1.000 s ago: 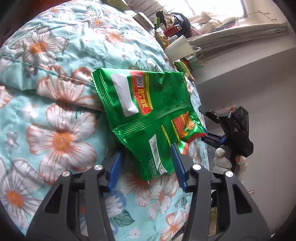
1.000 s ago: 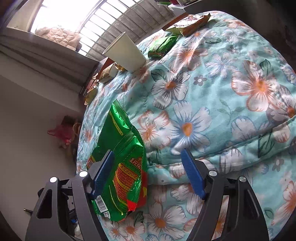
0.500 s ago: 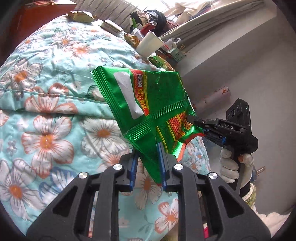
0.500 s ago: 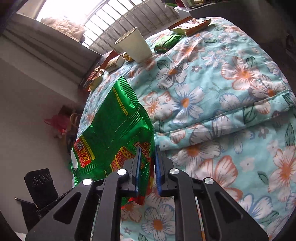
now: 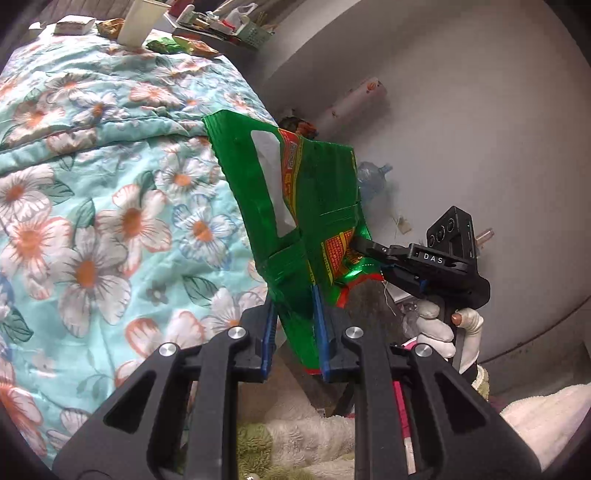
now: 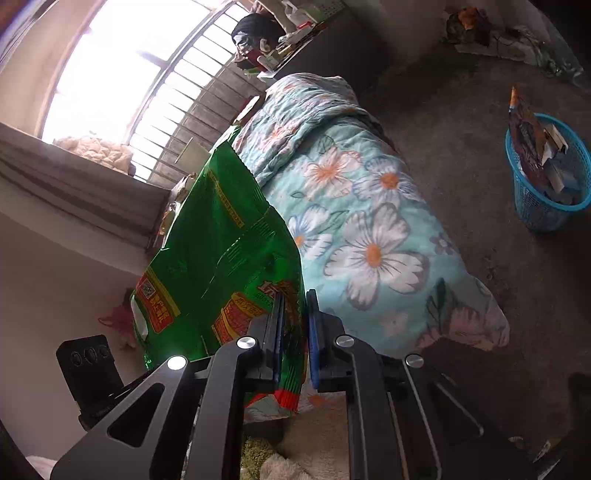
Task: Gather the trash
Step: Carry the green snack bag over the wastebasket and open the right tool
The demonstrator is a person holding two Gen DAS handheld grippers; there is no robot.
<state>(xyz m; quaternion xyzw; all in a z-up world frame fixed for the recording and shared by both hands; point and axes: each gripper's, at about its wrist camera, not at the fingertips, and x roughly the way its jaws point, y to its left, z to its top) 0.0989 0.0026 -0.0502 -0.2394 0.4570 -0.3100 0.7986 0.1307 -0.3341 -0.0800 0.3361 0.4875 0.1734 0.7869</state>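
- Since the earlier frames, the flat green foil snack bag (image 5: 295, 206) has left the floral quilted bedspread (image 5: 110, 184) and now hangs in the air beyond the bed's foot edge; both grippers have gone from spread around it to clamped on it.
- The left gripper (image 5: 293, 328) has its blue pads pressed together on the bag's lower edge; the foil stands up from between them.
- The right gripper (image 6: 295, 339) pinches the bag's lower, red-printed corner, jaws nearly together with only the foil between.
- In the left wrist view the right gripper (image 5: 364, 247) comes in from the right, its black tips biting the crumpled corner, with a white-gloved hand (image 5: 439, 326) on its handle.
- Governing relation: the blue plastic mesh basket (image 6: 546, 206), already holding wrappers, stands on the floor well apart from the bag, past the bed's foot corner, to the right in the right wrist view. The right gripper is judged the nearer of the two.
- The bag's long axis runs upward and away from both grippers, slightly tilted, so it would probably have to be carried across and lowered mouth-end first or dropped.
- Condition of the bag: thin, empty-looking, creased along the middle, glossy green with a red and yellow label, a white panel and a QR code; the pinched corner is crumpled.
- A white paper cup (image 5: 142, 22) and other wrappers remain at the bed's far edge.
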